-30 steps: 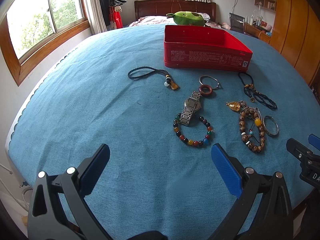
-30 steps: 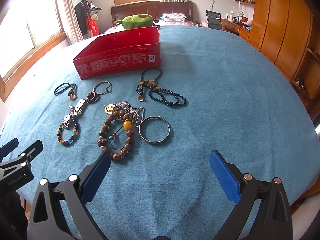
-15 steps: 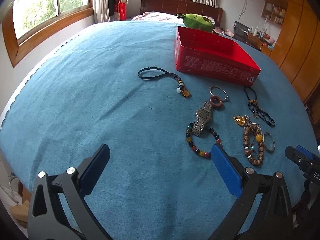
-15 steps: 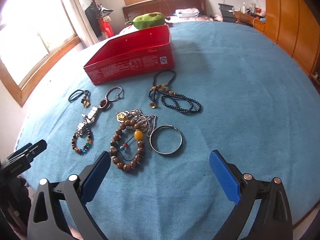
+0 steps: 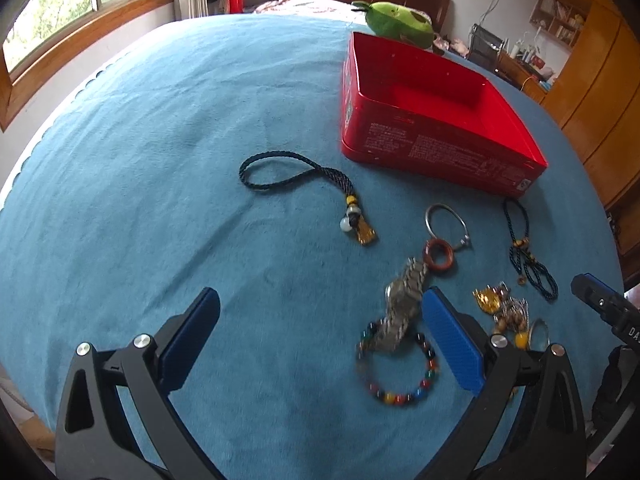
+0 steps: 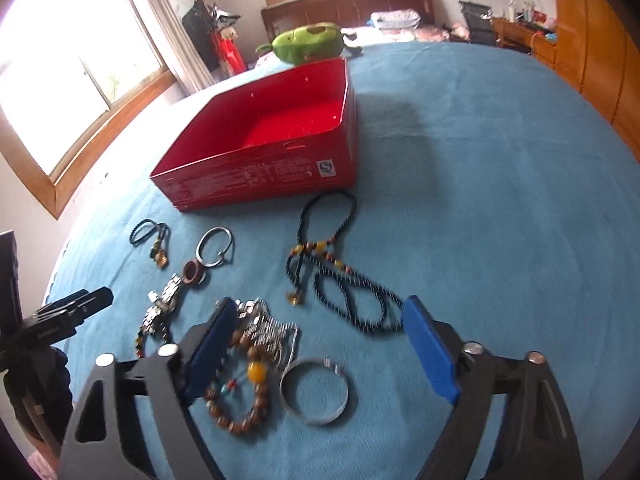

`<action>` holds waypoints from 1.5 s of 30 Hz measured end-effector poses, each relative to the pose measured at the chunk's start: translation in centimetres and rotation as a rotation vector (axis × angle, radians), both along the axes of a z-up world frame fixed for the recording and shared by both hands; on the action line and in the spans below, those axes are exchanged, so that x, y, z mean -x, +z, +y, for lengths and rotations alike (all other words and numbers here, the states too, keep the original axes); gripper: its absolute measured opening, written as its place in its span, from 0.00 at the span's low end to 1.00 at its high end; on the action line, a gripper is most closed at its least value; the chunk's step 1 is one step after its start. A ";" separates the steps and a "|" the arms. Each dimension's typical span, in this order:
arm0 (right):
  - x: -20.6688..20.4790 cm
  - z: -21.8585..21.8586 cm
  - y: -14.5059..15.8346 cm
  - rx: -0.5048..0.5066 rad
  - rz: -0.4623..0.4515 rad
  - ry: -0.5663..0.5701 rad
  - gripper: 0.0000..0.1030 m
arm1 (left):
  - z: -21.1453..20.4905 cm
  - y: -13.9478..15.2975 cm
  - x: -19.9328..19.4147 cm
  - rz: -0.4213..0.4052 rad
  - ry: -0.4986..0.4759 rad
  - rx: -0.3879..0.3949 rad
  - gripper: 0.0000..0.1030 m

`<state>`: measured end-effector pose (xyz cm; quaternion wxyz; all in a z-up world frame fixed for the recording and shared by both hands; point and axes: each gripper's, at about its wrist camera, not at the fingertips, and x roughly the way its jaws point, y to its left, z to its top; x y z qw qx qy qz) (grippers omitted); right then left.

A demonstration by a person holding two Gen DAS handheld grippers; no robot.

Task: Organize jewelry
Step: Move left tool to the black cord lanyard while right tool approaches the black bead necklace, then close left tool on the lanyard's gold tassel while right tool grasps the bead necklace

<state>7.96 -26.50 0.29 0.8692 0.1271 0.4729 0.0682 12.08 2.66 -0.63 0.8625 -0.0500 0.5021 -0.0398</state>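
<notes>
An empty red box (image 5: 440, 148) (image 6: 260, 176) stands at the back of the blue cloth. In front of it lie a dark cord with a gold charm (image 5: 296, 178), a steel ring (image 5: 446, 220), a brown ring (image 5: 440, 256), a metal watch (image 5: 404, 304) and a coloured bead bracelet (image 5: 400, 392). My left gripper (image 5: 320, 308) hangs open above the cloth, its right finger beside the watch. My right gripper (image 6: 320, 308) is open with its jaws closing, above a silver bangle (image 6: 314, 390), a wooden bead bracelet (image 6: 240, 392) and a dark bead necklace (image 6: 340, 276). Its pads press on nothing.
A green plush toy (image 6: 308, 44) lies behind the box. A window (image 6: 60, 80) runs along the left and a wooden wardrobe (image 6: 600, 60) along the right. The cloth's scalloped edge (image 5: 60, 116) falls away at the left. Bare cloth (image 6: 500, 200) spreads right of the necklace.
Both grippers have moved forward over the cloth toward the jewelry, so the red box looks larger. The right gripper's jaws stand narrower than before. The left jaws stay wide.
</notes>
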 end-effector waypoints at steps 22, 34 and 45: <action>-8.1 3.2 -3.4 0.132 0.137 0.105 0.57 | -2.6 -3.3 -9.3 0.182 -0.057 0.038 0.60; -7.9 3.2 -3.3 0.143 0.115 0.103 0.17 | -4.2 -3.7 -9.7 0.193 -0.072 0.074 0.12; -5.1 1.0 -0.4 0.051 0.061 0.119 0.05 | -3.3 -2.0 -7.6 0.114 -0.076 0.100 0.11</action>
